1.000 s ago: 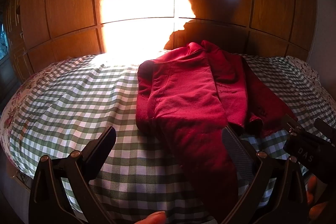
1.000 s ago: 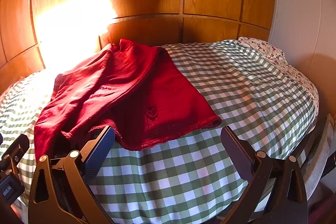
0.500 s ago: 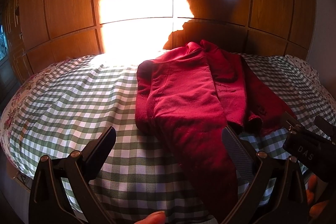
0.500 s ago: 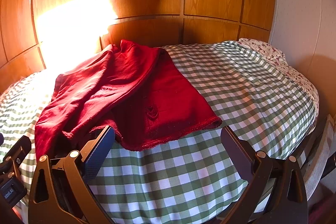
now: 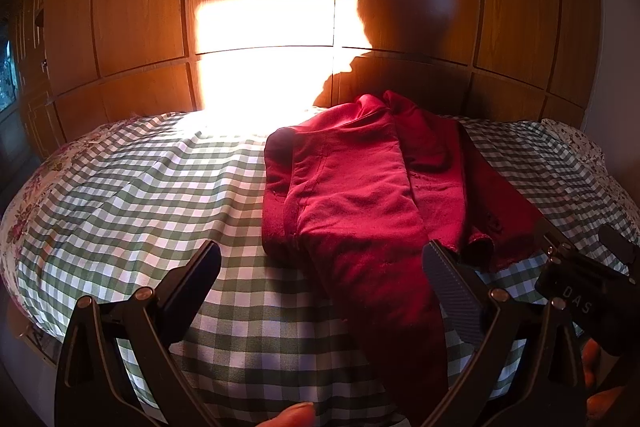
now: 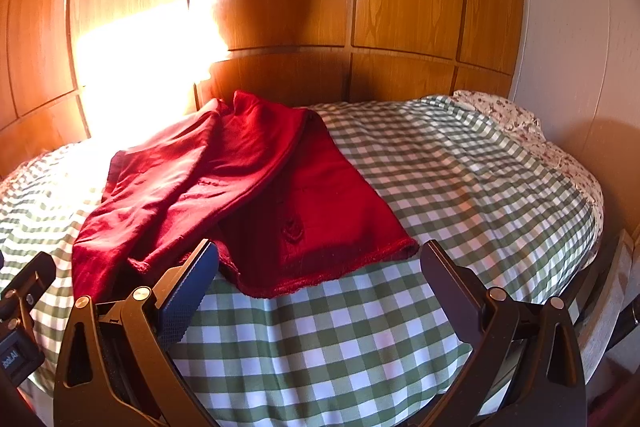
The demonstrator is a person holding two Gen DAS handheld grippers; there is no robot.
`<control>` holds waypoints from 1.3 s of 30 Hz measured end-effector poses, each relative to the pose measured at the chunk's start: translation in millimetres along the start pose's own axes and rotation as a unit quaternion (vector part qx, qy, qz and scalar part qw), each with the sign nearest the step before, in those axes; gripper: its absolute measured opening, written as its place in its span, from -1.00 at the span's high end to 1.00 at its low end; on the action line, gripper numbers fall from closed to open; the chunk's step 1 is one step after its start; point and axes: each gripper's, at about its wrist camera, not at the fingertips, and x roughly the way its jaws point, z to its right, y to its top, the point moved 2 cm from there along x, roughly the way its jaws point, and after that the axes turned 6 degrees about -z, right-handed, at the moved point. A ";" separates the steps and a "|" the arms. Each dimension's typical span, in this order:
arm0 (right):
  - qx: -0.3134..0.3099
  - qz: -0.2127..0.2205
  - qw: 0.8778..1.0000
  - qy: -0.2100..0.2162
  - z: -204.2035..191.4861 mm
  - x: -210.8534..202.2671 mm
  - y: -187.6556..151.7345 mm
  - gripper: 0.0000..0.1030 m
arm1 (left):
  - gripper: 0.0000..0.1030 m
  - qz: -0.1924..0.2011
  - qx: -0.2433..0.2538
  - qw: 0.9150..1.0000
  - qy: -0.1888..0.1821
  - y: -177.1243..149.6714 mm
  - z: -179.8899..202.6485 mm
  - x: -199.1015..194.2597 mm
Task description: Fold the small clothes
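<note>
- Your red garment (image 5: 352,195) lies centre-right in the left wrist view and left of centre in the right wrist view (image 6: 224,187), spread on the green checked bedcover (image 5: 140,195) in front of the wooden panelling (image 5: 136,7).
- Your left gripper (image 5: 320,279) is wide open and holds nothing; one long red section runs down toward the bottom of the frame between its fingers.
- Your right gripper (image 6: 318,273) is also spread wide and empty, with the flat hem (image 6: 340,269) of the garment lying just beyond its tips.
- Expect soft, light, limp knit fabric: it should drape and sag the moment you lift it, and it will not hold a crease without being pressed flat.
- It looks matte and slightly fuzzy, so it will likely cling to the bedcover and to itself rather than slide; drag it and the cover may ruck up with it.
- The layers overlap untidily near the middle, so a deep pinch there could catch two thicknesses at once.
- Take hold at edges, not mid-panel: the hem corner at lower centre of the right wrist view suits your right gripper, and the long section's outer edge suits your left.
- The bed is soft, so pressing down to pinch will sink; nip the raised edge instead.
</note>
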 end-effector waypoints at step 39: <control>0.034 -0.043 0.991 0.120 19.4 24.0 24.1 -0.81 | 0.56 -0.113 0.102 0.986 -0.061 -29.7 28.4 52.9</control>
